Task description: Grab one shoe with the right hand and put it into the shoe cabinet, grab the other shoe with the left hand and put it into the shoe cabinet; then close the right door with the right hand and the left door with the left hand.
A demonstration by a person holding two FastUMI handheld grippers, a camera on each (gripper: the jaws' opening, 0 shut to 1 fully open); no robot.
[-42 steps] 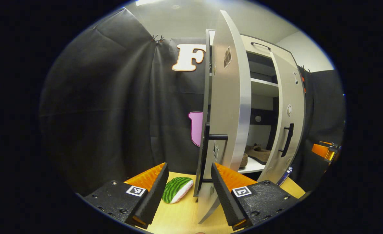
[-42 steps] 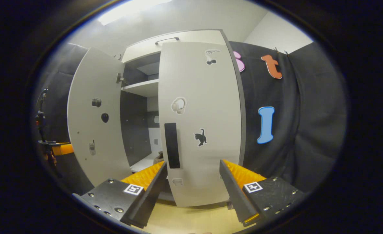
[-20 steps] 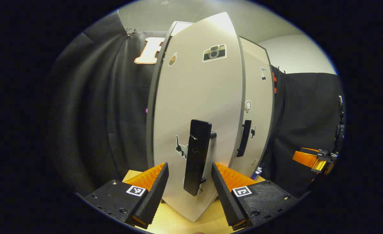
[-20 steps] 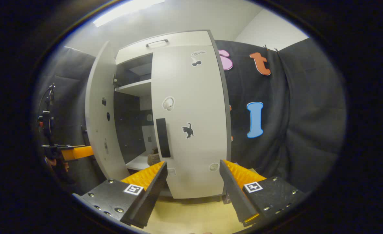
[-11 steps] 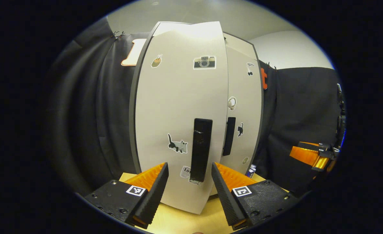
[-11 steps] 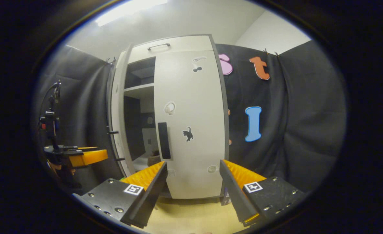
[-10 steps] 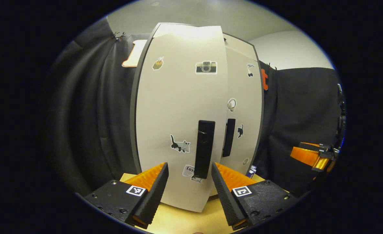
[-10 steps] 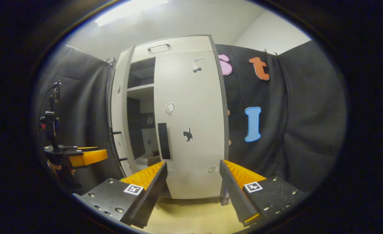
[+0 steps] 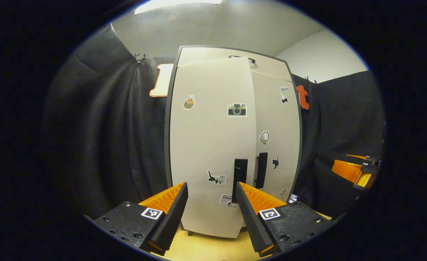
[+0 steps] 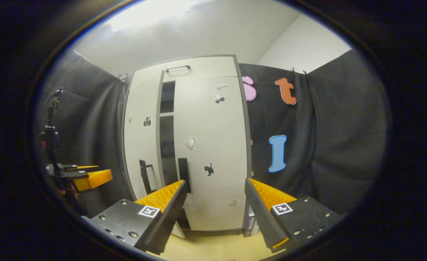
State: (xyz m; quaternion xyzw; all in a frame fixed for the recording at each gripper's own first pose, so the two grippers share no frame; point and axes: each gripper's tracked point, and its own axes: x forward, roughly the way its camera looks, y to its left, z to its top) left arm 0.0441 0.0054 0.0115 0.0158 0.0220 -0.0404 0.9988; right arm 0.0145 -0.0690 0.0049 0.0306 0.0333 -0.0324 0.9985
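White-panelled, the left door (image 10: 141,145) has swung from wide open to nearly flush with the shut right door (image 10: 211,152) of the shoe cabinet (image 9: 213,58), a dark slit remaining, while the left gripper (image 9: 209,203) and right gripper (image 10: 215,203) gape empty.

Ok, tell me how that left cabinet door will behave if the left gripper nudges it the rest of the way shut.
The left door looks like a flat rigid panel, so it should probably swing as one piece without flexing. A dark gap remains beside the right door, so likely only a light push is needed. The left gripper is open and apart from it.
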